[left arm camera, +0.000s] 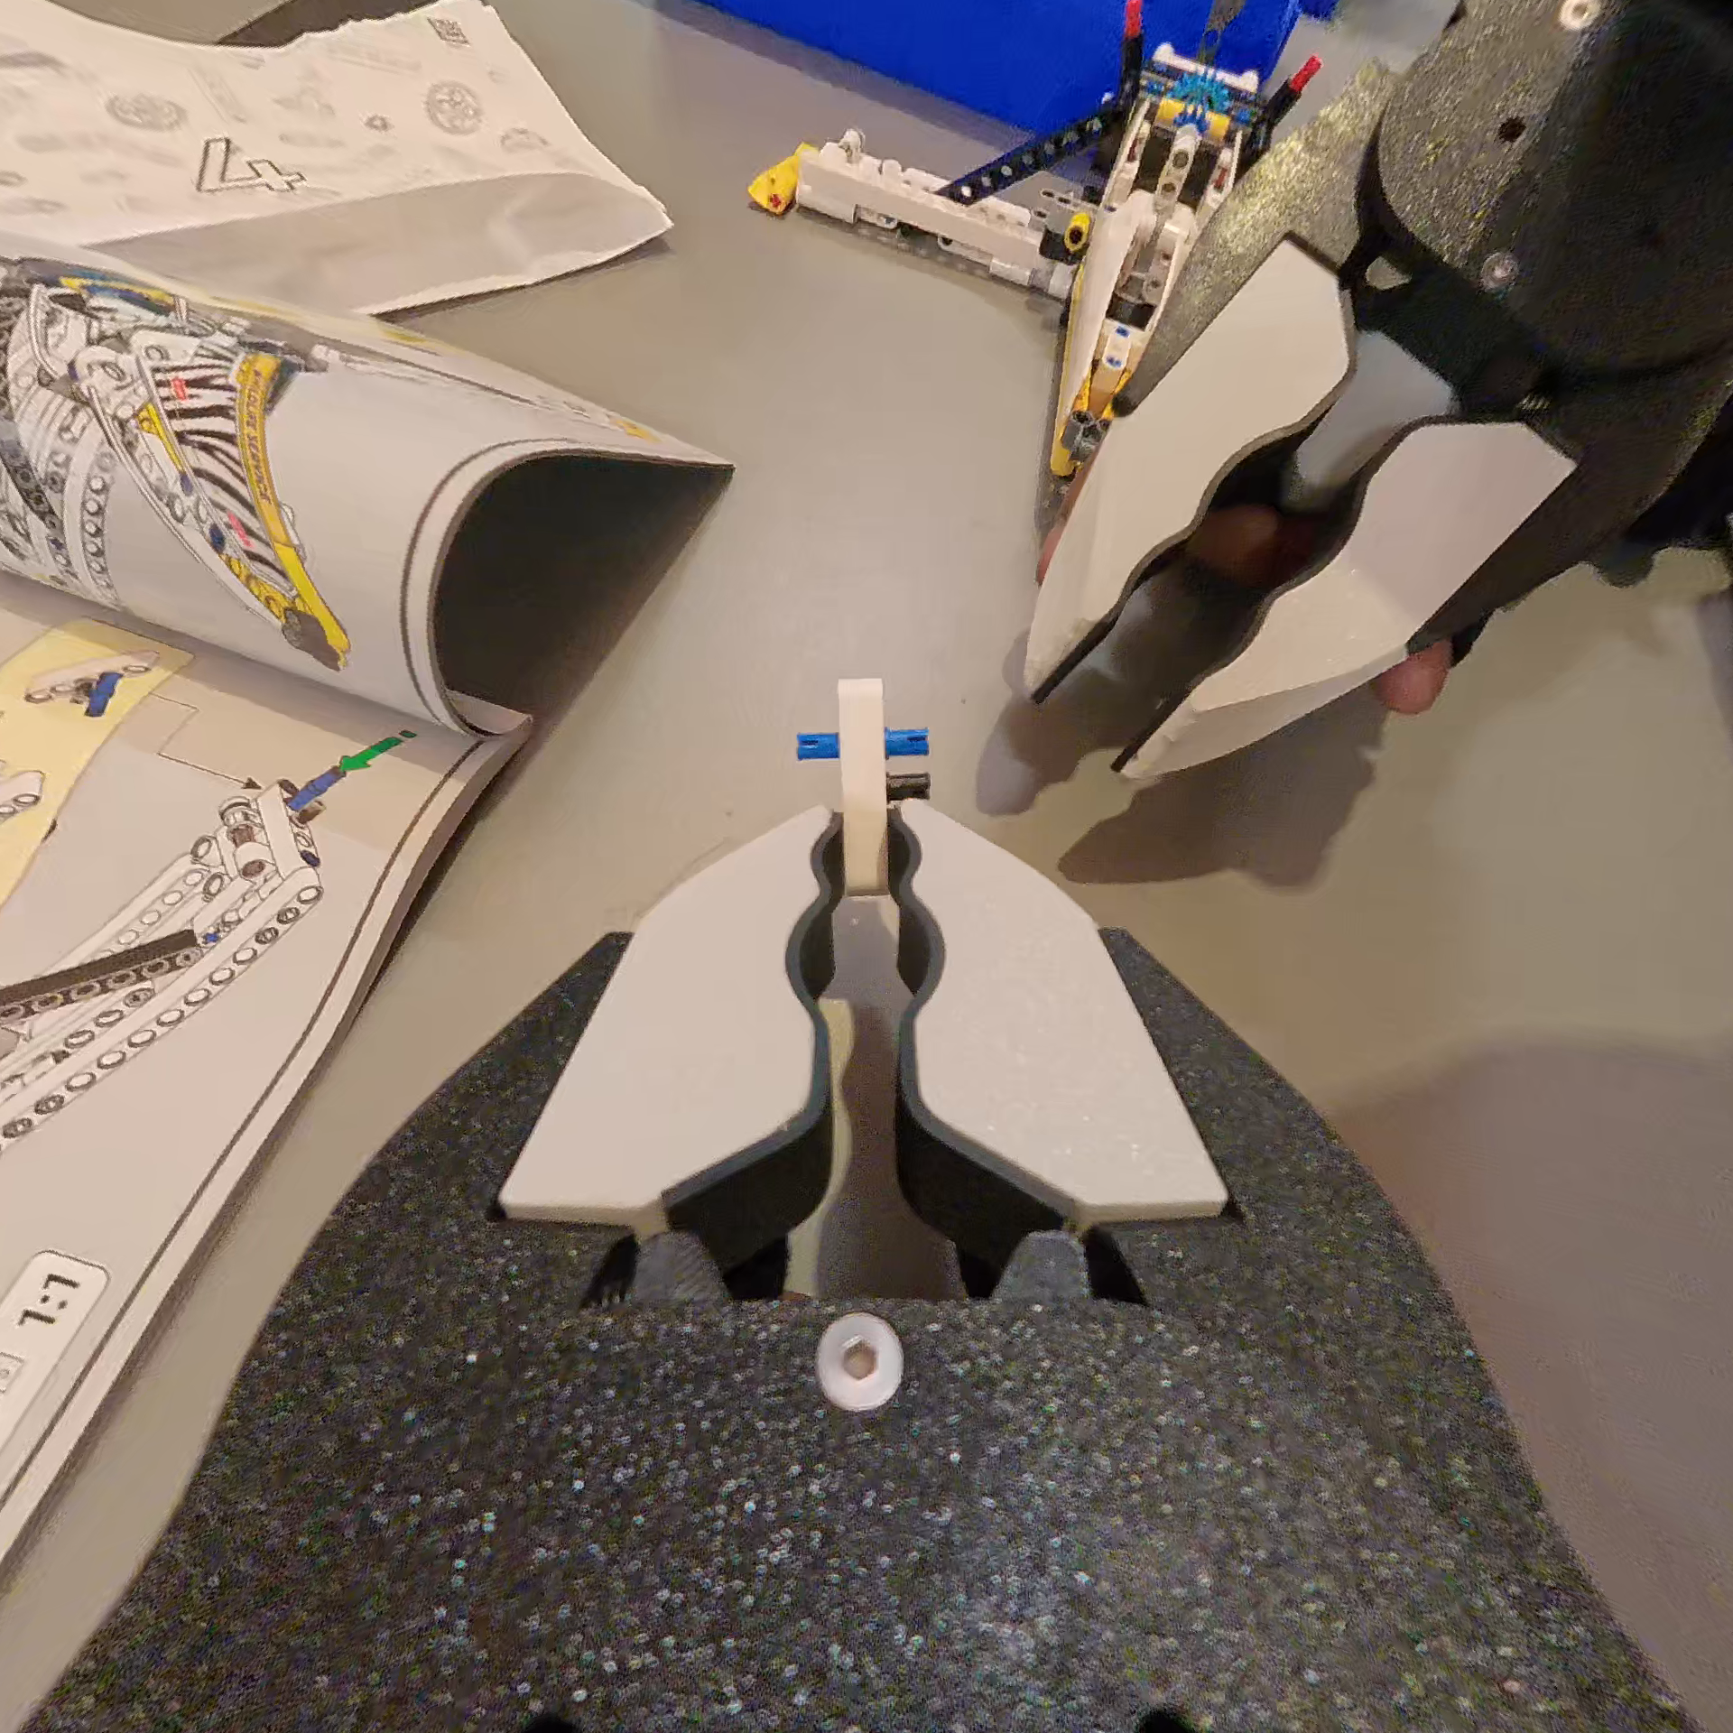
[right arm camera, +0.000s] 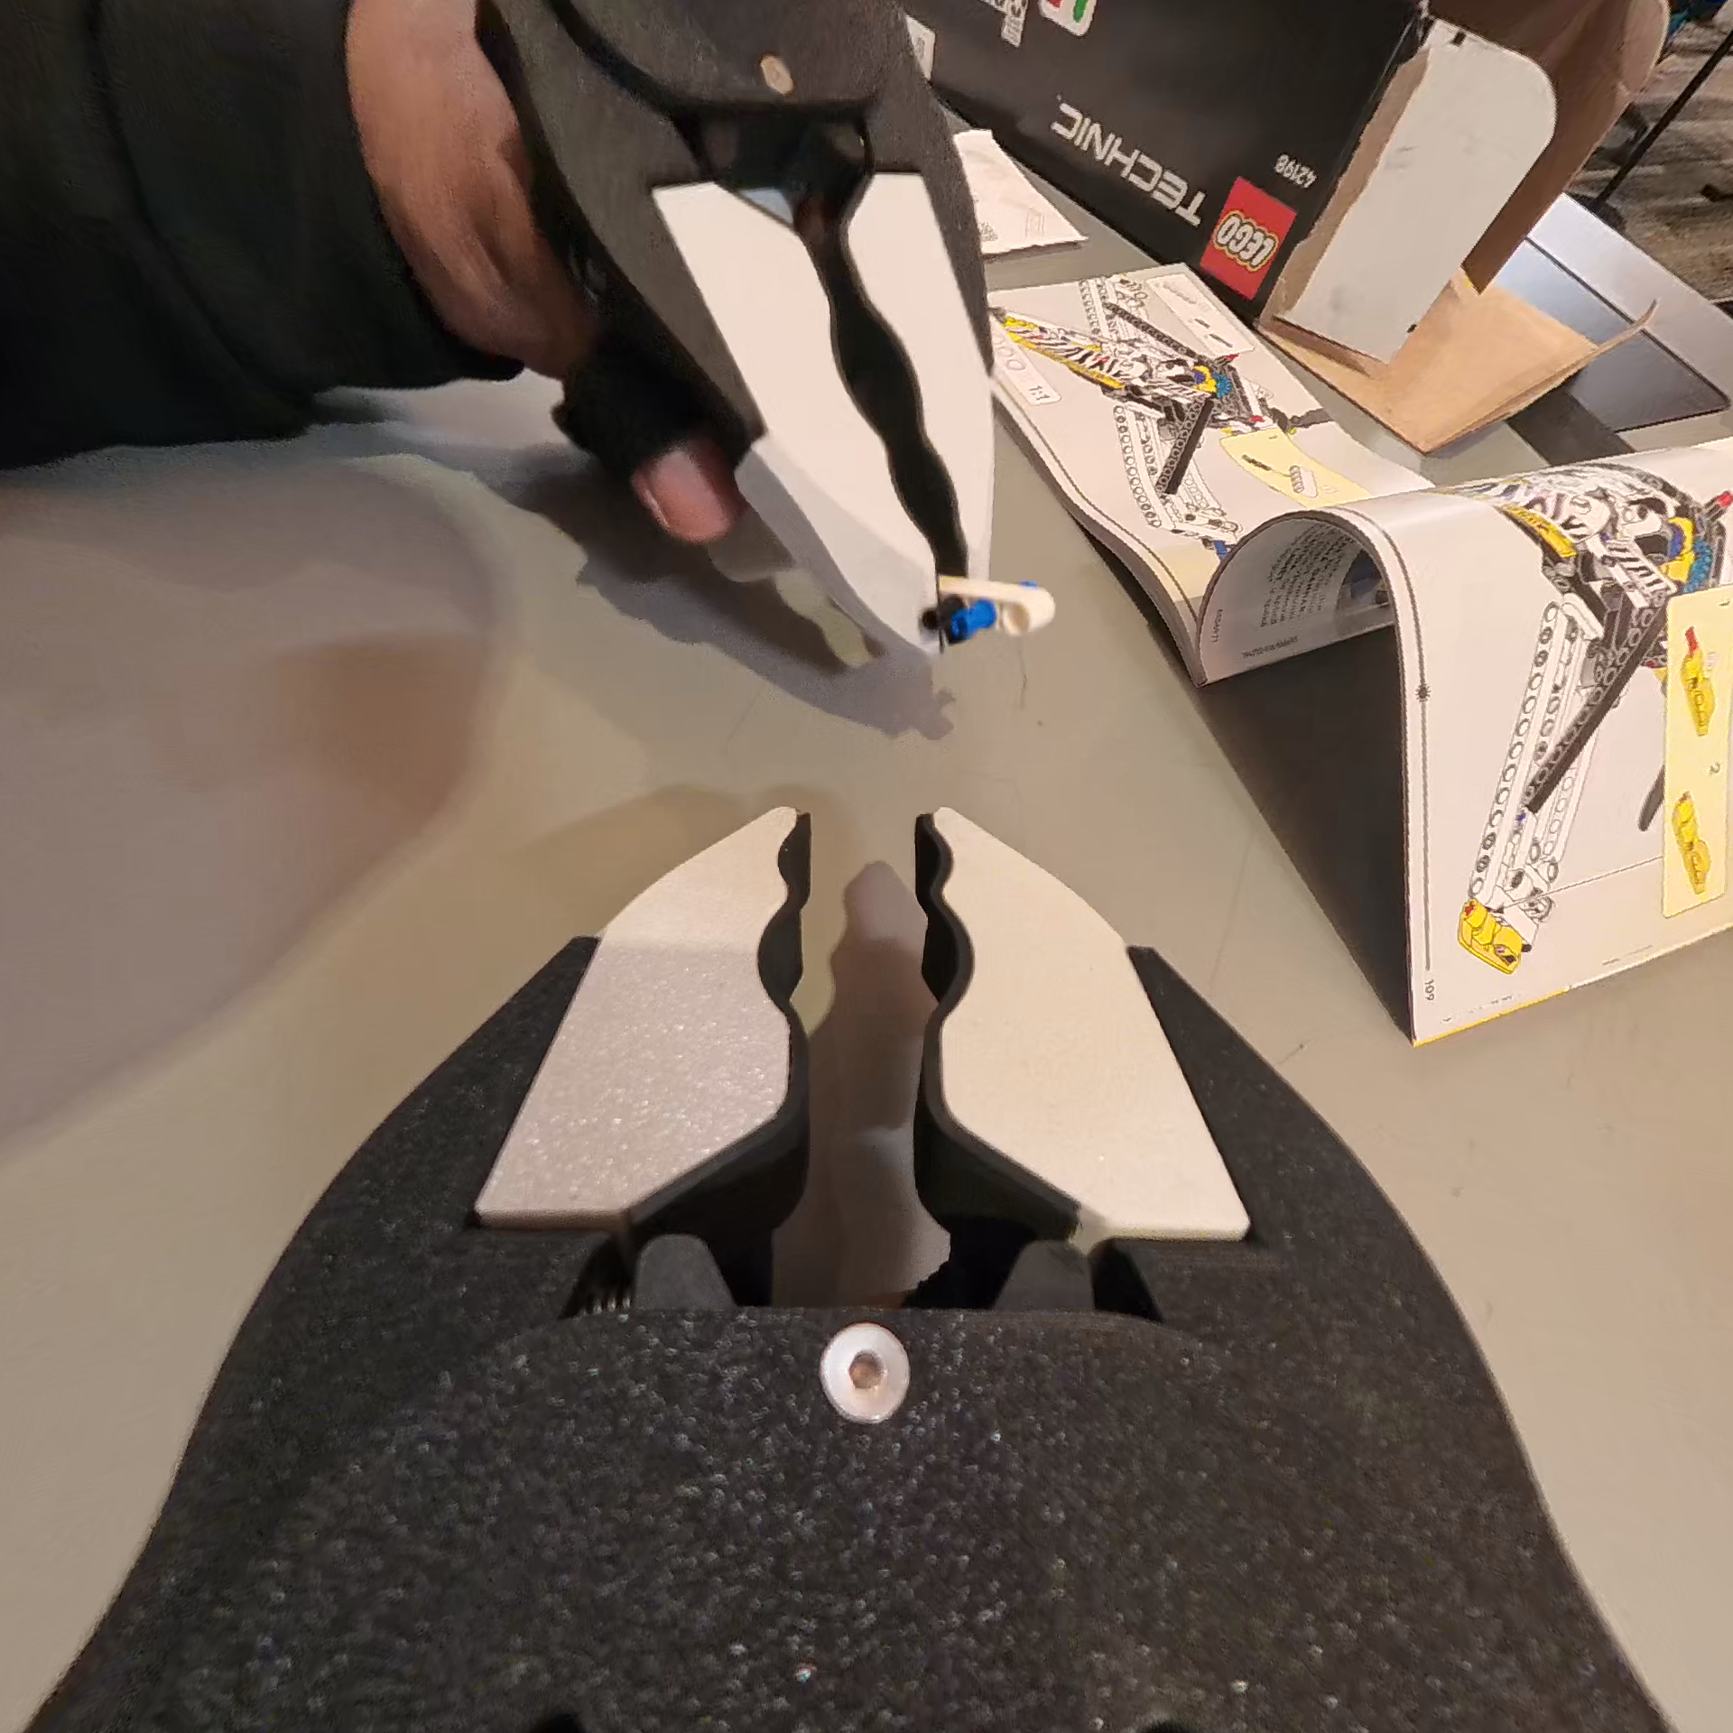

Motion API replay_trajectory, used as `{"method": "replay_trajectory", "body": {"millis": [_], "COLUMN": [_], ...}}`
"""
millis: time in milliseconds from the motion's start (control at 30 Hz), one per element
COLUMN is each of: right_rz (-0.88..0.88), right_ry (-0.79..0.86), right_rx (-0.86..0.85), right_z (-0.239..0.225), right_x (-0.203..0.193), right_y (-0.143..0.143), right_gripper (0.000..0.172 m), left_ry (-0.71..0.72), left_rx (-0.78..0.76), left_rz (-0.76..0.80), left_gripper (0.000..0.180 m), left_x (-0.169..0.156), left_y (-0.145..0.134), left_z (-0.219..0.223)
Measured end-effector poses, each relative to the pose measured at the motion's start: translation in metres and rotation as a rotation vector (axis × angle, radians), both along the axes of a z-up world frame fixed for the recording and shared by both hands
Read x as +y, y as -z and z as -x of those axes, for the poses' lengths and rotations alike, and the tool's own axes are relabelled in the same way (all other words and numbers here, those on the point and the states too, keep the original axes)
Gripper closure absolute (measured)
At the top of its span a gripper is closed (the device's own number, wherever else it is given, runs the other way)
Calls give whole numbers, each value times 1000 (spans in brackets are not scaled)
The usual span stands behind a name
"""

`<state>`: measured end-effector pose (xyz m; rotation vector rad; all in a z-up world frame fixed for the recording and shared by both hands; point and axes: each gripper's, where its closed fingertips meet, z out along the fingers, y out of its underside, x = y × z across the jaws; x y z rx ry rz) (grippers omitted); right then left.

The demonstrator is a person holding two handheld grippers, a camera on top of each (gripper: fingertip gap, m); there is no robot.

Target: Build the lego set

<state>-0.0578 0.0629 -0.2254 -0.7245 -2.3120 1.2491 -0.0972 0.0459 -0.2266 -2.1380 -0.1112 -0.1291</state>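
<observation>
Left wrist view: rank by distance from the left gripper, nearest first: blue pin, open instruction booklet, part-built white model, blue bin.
1. Blue pin: straight ahead, pushed through the white beam clamped in the left gripper.
2. Open instruction booklet: left, on the table.
3. Part-built white model: far right, behind the right gripper.
4. Blue bin: top edge, behind the model.

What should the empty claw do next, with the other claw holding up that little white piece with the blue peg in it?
Probably ease the right gripper forward toward the left gripper. Its jaws stand apart with nothing between them, while the left one is clamped on the white beam, which carries a blue pin and a black pin and hangs above the bare grey table, a short way ahead.
</observation>
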Motion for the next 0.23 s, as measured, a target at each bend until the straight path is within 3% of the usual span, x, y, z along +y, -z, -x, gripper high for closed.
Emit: {"method": "replay_trajectory", "body": {"millis": [233], "right_rz": [-2], "right_ry": [5], "right_rx": [94], "right_z": [2], "right_x": [-1], "right_y": [-8], "right_gripper": [145], "left_ry": [34], "left_rx": [-43], "left_rz": [27], "left_gripper": [173], "left_x": [-4], "left_y": [1], "left_z": [-6]}}
